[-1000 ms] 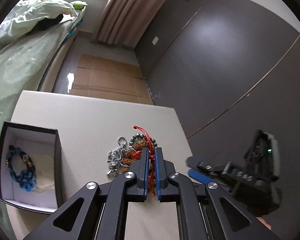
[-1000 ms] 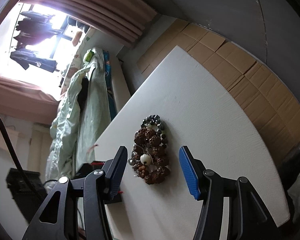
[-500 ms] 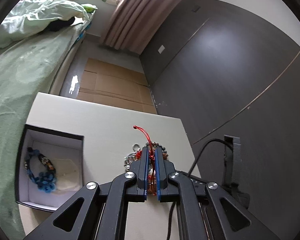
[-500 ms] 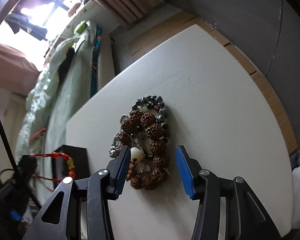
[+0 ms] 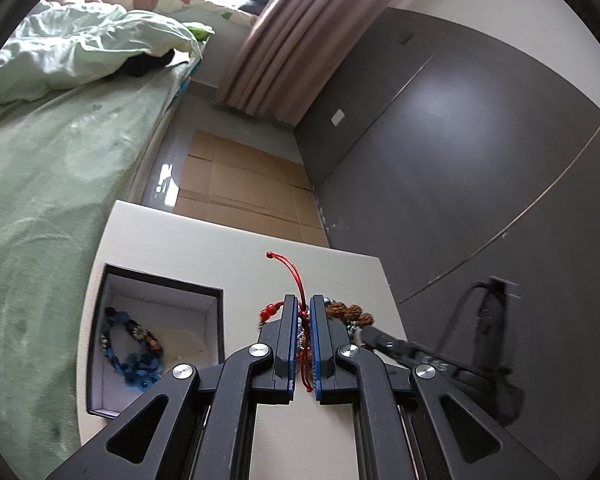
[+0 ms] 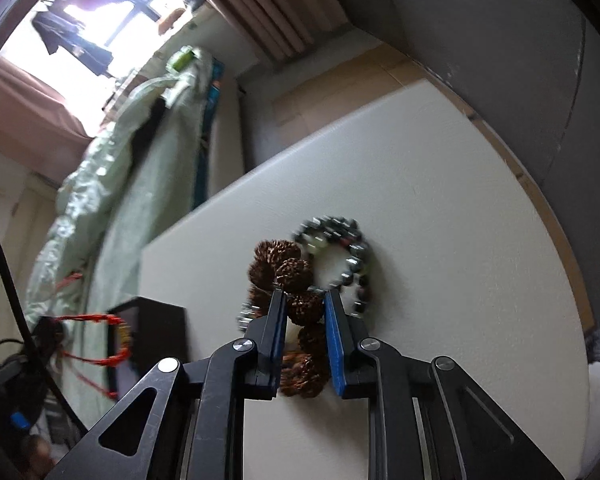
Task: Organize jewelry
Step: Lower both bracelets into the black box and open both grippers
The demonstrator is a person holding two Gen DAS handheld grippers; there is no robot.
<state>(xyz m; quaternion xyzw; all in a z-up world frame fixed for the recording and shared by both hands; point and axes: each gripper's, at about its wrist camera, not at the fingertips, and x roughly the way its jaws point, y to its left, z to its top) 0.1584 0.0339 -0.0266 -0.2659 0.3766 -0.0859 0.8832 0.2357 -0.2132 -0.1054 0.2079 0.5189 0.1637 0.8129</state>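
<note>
Left hand-held gripper [image 5: 304,312]: jaws nearly together, clamped on the red cord bracelet [image 5: 300,312]; cord runs down between the blue pads, its knotted tail arcs up past the fingertips, red beads show just left of the left finger. Held above the table [image 5: 228,248], right of the box [image 5: 216,320]. Box: black outside, white lining, open top, sits on the table's left part. Contents: blue bracelet [image 5: 130,350] lying flat on the lining at the left side, plus a pale flat piece beside it, kind cannot be told; remainder of the lining bare. Right hand-held gripper [image 6: 304,300]: jaws have just been closing, now narrow, with the brown seed bracelet [image 6: 288,276] between the pads; both pads look in contact with one seed. Seed bracelet lies on the table, part of it past the fingertips, part under the fingers. Dark bead bracelet [image 6: 340,248] lies on the table touching the seed bracelet at the far right side, blurred. A silver piece [image 6: 246,314] shows just left of the left finger, detail unclear. In the right wrist view the box is at left of the pile, apart from it, with the red cord loop in front of it
</note>
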